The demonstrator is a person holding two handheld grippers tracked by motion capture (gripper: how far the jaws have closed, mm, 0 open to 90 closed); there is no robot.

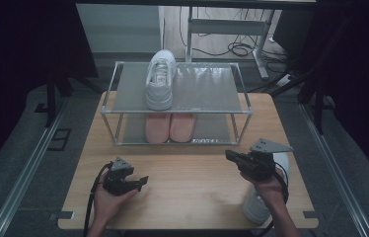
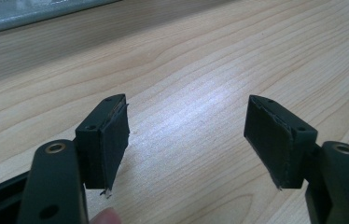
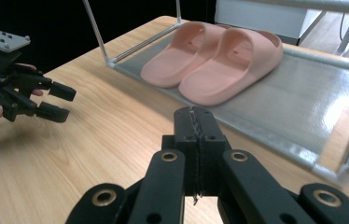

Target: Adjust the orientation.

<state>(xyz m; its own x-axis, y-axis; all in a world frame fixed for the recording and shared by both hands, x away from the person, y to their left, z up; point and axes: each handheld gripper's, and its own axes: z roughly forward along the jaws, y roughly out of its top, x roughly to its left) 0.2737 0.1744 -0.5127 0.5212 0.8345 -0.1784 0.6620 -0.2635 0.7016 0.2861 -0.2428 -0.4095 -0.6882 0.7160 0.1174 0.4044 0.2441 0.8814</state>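
Where wood grain runs, smooth pink slippers [image 3: 212, 63].

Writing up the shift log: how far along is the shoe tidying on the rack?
Looks done: one white sneaker stands on the rack top shelf, and the pink slippers sit as a pair on the lower shelf. In hand: nothing; the right gripper is shut and empty, the left gripper open above bare table. Left: the second white sneaker lies by the right hand, not yet gripped.
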